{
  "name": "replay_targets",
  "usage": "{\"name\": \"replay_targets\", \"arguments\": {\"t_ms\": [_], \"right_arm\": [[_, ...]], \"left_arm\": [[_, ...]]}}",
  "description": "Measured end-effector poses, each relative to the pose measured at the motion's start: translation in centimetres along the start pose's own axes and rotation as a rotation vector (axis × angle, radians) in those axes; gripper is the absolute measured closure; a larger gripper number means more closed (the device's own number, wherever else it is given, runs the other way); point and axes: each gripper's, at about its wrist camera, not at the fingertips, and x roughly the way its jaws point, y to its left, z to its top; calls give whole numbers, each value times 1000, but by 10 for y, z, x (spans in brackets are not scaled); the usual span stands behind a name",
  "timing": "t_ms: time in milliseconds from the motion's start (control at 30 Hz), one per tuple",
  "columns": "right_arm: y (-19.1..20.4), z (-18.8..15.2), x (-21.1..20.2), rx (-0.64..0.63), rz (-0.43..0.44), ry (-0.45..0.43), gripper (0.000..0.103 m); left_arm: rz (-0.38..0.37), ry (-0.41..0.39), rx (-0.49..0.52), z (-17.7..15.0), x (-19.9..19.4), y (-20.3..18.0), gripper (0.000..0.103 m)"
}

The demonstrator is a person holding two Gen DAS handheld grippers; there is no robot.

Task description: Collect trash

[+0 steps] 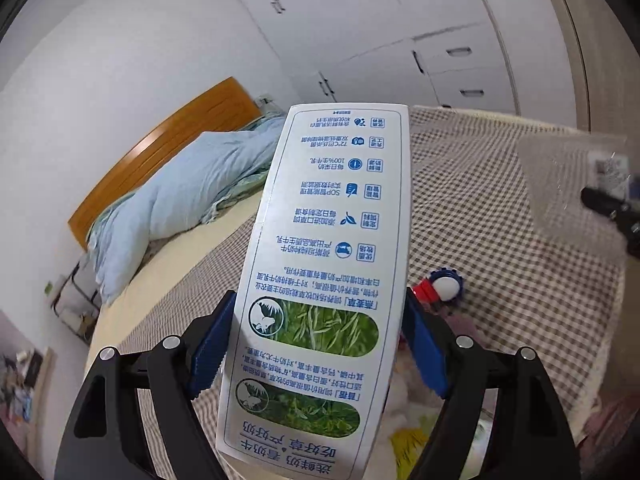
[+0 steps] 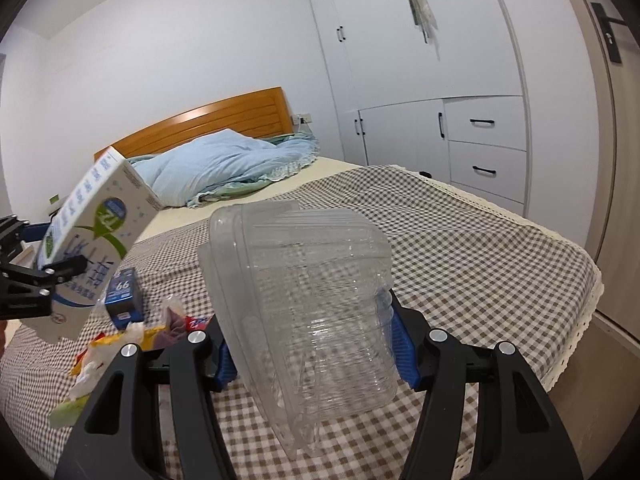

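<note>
I've got the left gripper [image 1: 316, 344] clamped on the milk carton [image 1: 328, 264], pads on its two narrow sides, low on the body so the long end sticks out ahead of the camera. Carton is off the bed [image 2: 460, 240], tilted.

Right gripper [image 2: 310, 344] is clamped across the clear plastic box [image 2: 304, 300]; pads bite its ribbed walls, lid edge toward the left. Also held clear of the bedcover.

Both hands full, so my read: next stop is a bin, none in view.

Left on the bed: blue packet [image 2: 123, 298], crumpled wrappers [image 2: 120, 344], small red and blue toy [image 1: 440, 286]. Thin box walls could buckle under squeeze.
</note>
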Motion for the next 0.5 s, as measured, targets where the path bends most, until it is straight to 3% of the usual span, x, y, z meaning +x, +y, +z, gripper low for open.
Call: {"name": "replay_targets", "arguments": {"t_ms": [100, 500], "right_arm": [[6, -4, -12, -26, 9, -6, 44], [13, -28, -78, -73, 23, -29, 44]], "left_arm": [[-6, -20, -64, -10, -30, 3, 26], [-12, -51, -106, -71, -125, -2, 26]]}}
